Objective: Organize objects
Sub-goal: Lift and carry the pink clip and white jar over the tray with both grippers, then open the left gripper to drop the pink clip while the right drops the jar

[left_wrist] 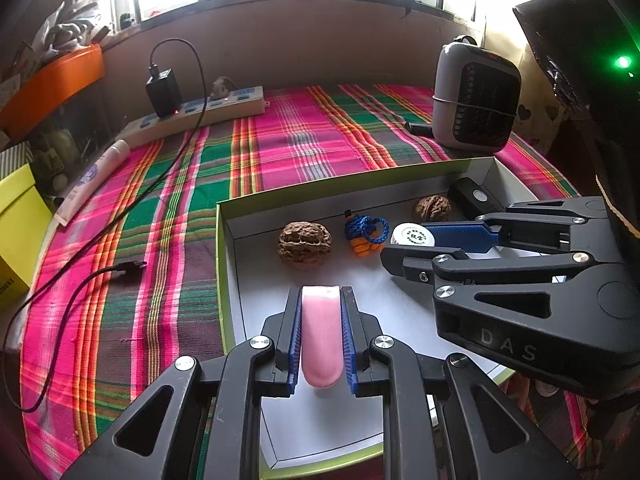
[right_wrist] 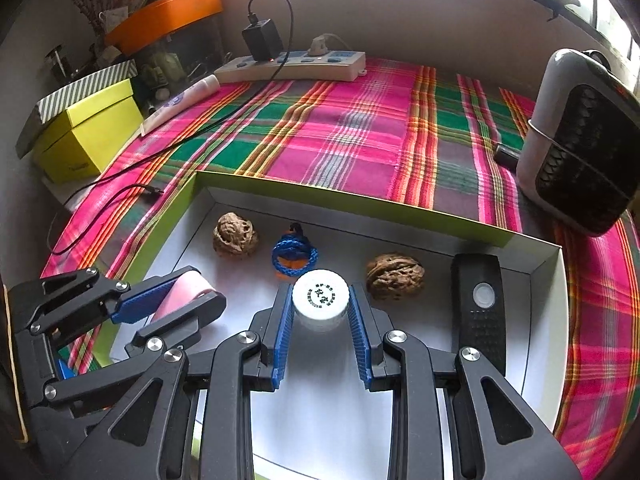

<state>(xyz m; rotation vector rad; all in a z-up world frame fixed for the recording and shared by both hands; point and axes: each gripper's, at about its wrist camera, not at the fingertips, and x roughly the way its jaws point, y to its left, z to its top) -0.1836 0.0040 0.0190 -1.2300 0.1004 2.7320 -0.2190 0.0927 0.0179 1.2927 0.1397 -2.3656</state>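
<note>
A shallow green-sided box [left_wrist: 219, 240] [right_wrist: 348, 194] with a white floor lies on the plaid cloth. My left gripper [left_wrist: 321, 300] [right_wrist: 192, 292] is shut on a pink tube-shaped object [left_wrist: 321, 336] [right_wrist: 184, 294] over the box's near left part. My right gripper [right_wrist: 320, 296] [left_wrist: 404, 244] is shut on a small white round bottle [right_wrist: 320, 300] [left_wrist: 412, 235] over the box's middle. In the box lie two walnuts [left_wrist: 305, 242] [left_wrist: 432, 208] [right_wrist: 235, 236] [right_wrist: 395, 276], a blue cord charm on orange pieces [left_wrist: 366, 234] [right_wrist: 294, 258] and a black remote-like device [right_wrist: 480, 308] [left_wrist: 474, 196].
A white power strip [left_wrist: 192, 114] [right_wrist: 296, 65] with a black charger and its cable runs along the far left. A grey heater [left_wrist: 476, 100] [right_wrist: 580, 140] stands far right. A yellow box [right_wrist: 88, 132], an orange tray [right_wrist: 168, 14] and a pale tube [right_wrist: 180, 100] are at the left edge.
</note>
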